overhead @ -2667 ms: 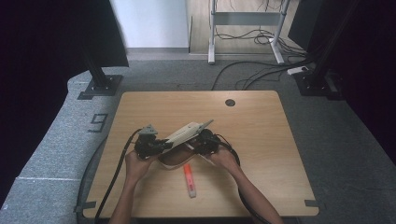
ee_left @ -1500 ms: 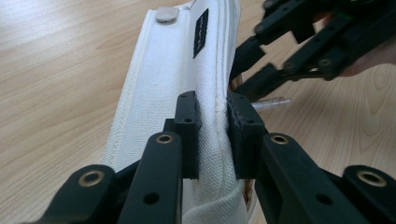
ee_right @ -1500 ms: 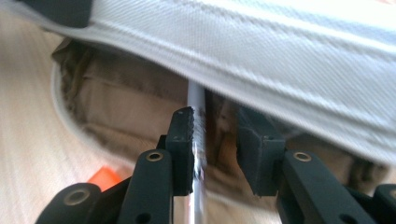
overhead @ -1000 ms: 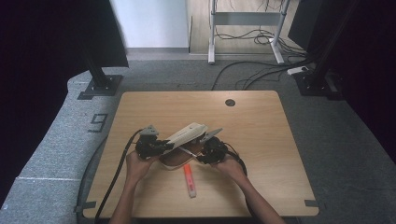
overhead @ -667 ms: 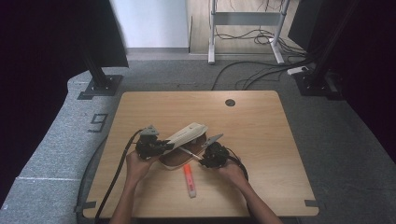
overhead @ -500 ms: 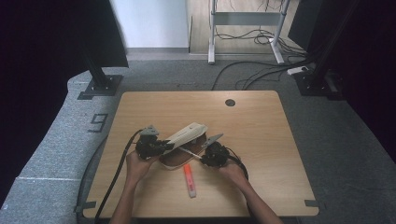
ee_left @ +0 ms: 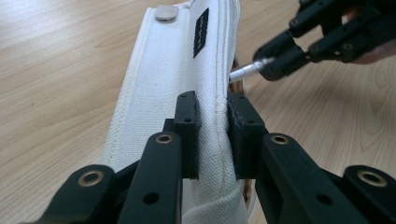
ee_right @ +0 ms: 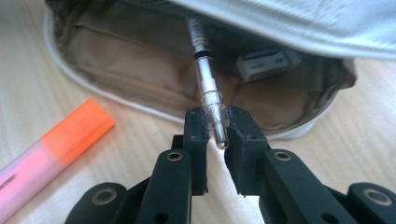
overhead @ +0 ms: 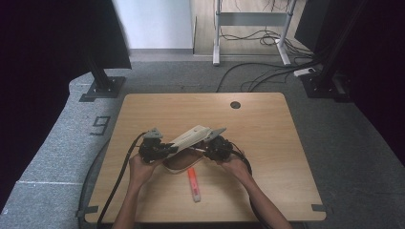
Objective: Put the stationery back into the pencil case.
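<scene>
While your left gripper point(ee_left: 212, 135) is pinching the lifted flap of the white pencil case point(ee_left: 187, 70) and holding it open over the wooden table point(overhead: 267, 124), your right gripper point(ee_right: 215, 135), whose jaws have just been closing, is now clamping the clear pen point(ee_right: 208, 88), whose tip is pointing into the case's tan interior. That regrip suggests the pen is going in next; the orange highlighter point(ee_right: 56, 144) is waiting just beside the case.
</scene>
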Demonstrator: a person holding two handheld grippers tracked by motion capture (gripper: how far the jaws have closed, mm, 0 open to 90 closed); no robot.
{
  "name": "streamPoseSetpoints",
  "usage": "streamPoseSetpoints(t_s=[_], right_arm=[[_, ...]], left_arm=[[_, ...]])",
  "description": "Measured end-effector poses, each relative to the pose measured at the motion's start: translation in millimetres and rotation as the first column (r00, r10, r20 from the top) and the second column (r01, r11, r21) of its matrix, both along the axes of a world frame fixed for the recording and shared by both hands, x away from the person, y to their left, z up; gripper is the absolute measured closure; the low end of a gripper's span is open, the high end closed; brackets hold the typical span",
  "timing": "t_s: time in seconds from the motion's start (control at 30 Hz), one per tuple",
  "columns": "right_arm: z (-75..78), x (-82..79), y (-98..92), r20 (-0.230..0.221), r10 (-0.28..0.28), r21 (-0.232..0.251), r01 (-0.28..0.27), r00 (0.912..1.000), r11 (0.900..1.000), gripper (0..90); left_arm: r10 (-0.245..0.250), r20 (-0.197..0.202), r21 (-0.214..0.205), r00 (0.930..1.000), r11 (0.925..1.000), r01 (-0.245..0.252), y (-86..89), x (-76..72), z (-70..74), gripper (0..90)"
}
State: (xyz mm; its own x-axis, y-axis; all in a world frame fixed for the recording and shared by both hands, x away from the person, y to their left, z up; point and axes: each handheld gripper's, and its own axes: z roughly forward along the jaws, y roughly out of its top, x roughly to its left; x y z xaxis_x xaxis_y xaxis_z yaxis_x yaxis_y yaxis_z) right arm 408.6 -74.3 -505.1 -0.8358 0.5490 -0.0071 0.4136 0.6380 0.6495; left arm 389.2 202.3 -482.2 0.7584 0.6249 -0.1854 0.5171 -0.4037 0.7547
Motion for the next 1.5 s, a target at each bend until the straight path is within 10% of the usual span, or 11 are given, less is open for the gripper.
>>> streamPoseSetpoints(t_s=[0.73, 1.5], right_arm=[[-10.6, 40.7, 11.6, 0.012, -0.076, -0.008, 0.077, 0.9970, 0.9970, 60.1], [5.1, 2.6, -23.2, 0.007, -0.105, 0.056, 0.105, 0.9944, 0.9929, 28.3]], left_arm=[[0.009, 0.003, 0.000, 1.0000, 1.0000, -0.009, 0.5, 1.0, -0.4, 75.6], [0.010, 0.002, -0.001, 0.9999, 0.9999, -0.010, 1.4, 1.1, 0.0, 75.8]])
